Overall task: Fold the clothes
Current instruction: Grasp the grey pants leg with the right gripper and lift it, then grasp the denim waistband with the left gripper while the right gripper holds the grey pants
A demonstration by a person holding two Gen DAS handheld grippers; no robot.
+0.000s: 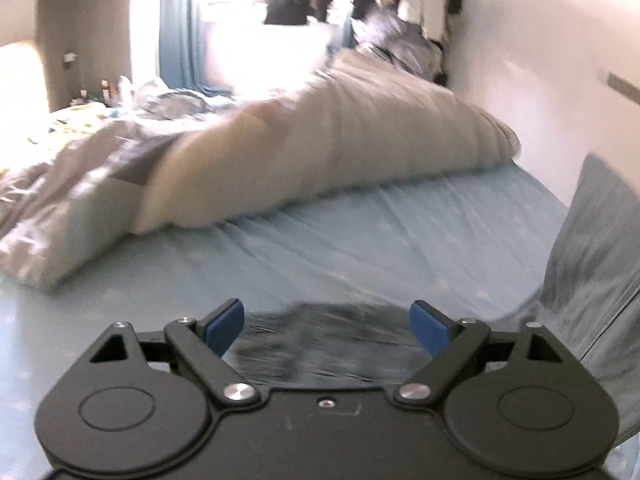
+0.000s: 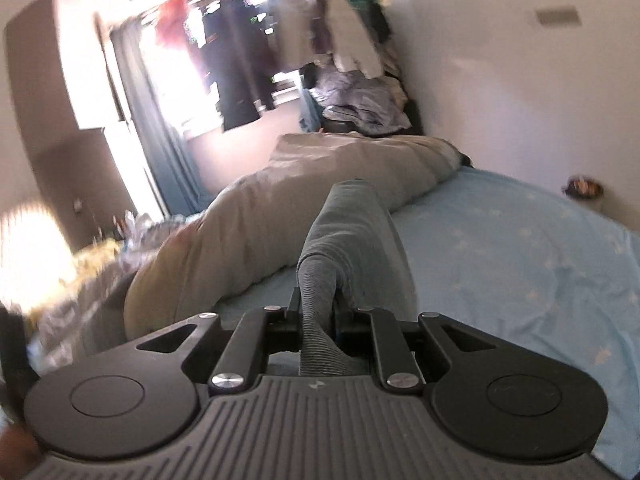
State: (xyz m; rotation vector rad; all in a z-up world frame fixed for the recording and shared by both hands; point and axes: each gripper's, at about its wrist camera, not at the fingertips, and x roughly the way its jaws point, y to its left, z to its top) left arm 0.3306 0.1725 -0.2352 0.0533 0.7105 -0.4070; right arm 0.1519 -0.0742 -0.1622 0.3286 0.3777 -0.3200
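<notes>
My right gripper [image 2: 318,312] is clenched on a grey garment [image 2: 352,232]; the ribbed hem is bunched between the jaws and the rest of the cloth rises up and away from the fingers, lifted off the bed. My left gripper [image 1: 329,326] has its jaws spread wide, blue pads [image 1: 224,326] apart, gripping nothing. Just past those pads a dark, blurred piece of cloth [image 1: 320,344] lies on the light blue sheet [image 1: 360,240]; can't tell what garment it is, too much motion blur. At the right edge of the left wrist view hangs grey fabric [image 1: 592,240], looks like the same grey garment, off the sheet.

The sheet has pale star marks in the right wrist view [image 2: 520,260] and is wrinkled. Beyond it, a rumpled beige duvet [image 1: 340,128] runs across the bed, also behind the lifted garment in the right view [image 2: 280,200]. Left of it is a heap of grey-white patterned bedding [image 1: 60,184]. Further back, a pile of clothes [image 2: 360,100] against the white wall [image 2: 500,80], a blue curtain [image 1: 180,28] beside a bright window [image 1: 240,40], and hanging clothes [image 2: 340,32] at the far end. Both views are blurred.
</notes>
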